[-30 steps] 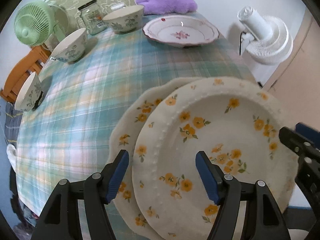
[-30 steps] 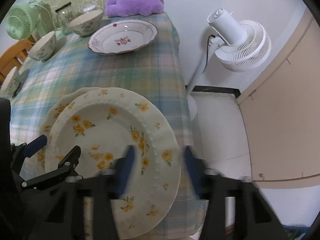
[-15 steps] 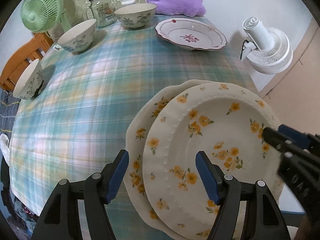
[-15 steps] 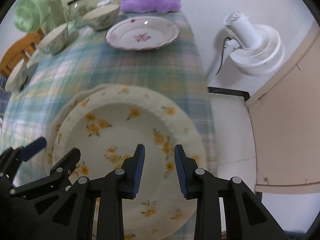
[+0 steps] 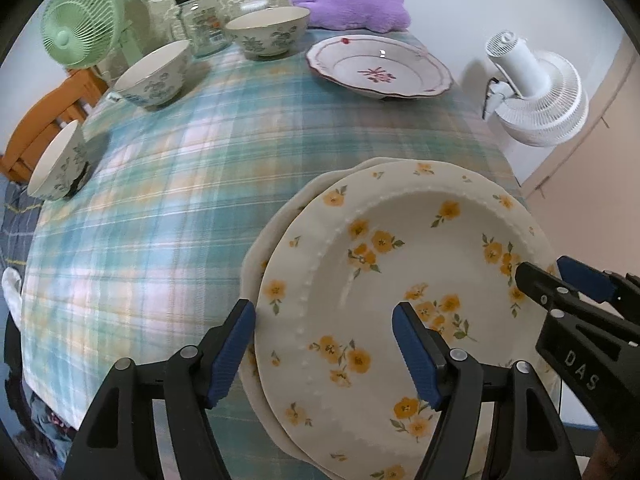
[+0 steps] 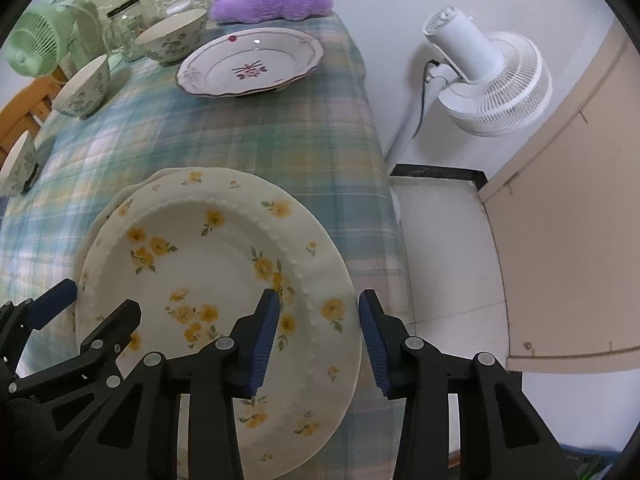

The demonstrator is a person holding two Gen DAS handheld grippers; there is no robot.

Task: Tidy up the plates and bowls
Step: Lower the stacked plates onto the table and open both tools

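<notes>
Two cream plates with yellow flowers (image 5: 400, 280) (image 6: 208, 272) lie stacked at the near right of the plaid table. My left gripper (image 5: 324, 348) is open above the stack's left rim. My right gripper (image 6: 318, 336) is open, its jaws straddling the stack's right rim. A white plate with a red flower (image 5: 378, 68) (image 6: 250, 62) sits at the far right. Three floral bowls stand along the left: one far (image 5: 268, 32) (image 6: 172, 38), one middle (image 5: 154, 74) (image 6: 82, 88), one near the left edge (image 5: 56, 164) (image 6: 16, 164).
A glass jar (image 5: 202, 20) and a green fan (image 5: 80, 32) stand at the far left. A purple plush (image 5: 352, 2) lies at the far edge. A white floor fan (image 6: 484, 72) stands right of the table. A wooden chair (image 5: 40, 128) is at the left.
My right gripper has opened from nearly shut and moved right over the stack's right rim. My left gripper has stayed open.
</notes>
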